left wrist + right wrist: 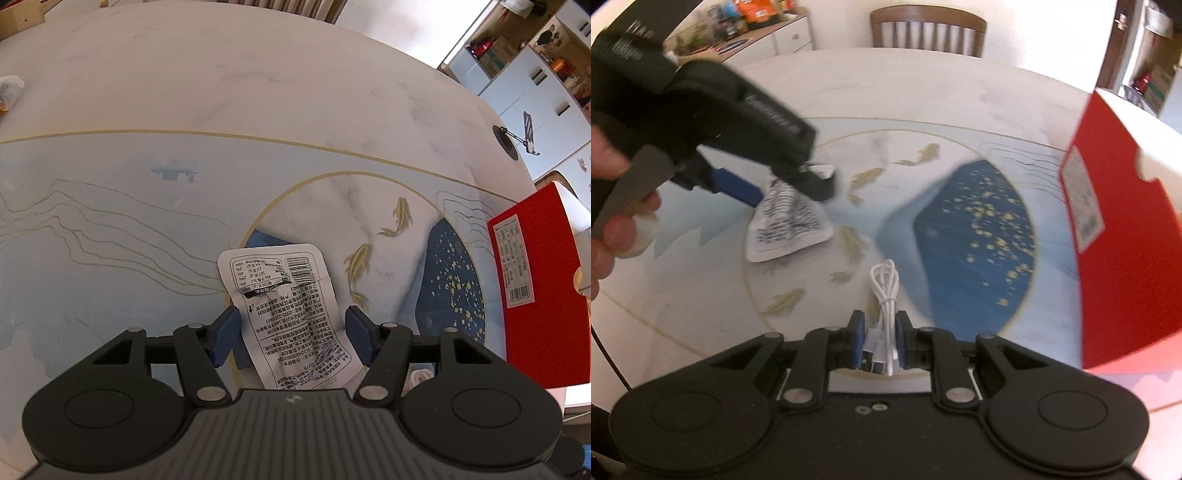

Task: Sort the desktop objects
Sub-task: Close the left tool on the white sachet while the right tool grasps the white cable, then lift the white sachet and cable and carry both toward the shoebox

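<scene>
**So: both grippers busy, one on a packet, one on a cable**

Left gripper [291,332] spread fairly wide, blue pads [225,338] on either side of a white snack packet [286,314]. Can't tell for sure whether the pads actually touch the packet or just flank it. Packet printed side up, crinkled, lying on the table [184,92] at the left edge of the printed circle with the gold fish [397,218].

Right gripper [881,341] pinched narrow around a white USB cable [884,291], coiled loop sticking out forward past the fingertips, plugs back between the pads. Seen from the right wrist view too: left gripper [792,184] over the packet [788,225], a bit motion-blurred.

Red box [535,291] upright at the right side, close to the table edge, label facing in. Open side and notched rim showing in the right wrist view [1123,229]. Plenty of bare tabletop to the left and far side; tight on the right because of the box. Wooden chair [927,29] beyond the far edge, small wrapped item [9,92] far left.
</scene>
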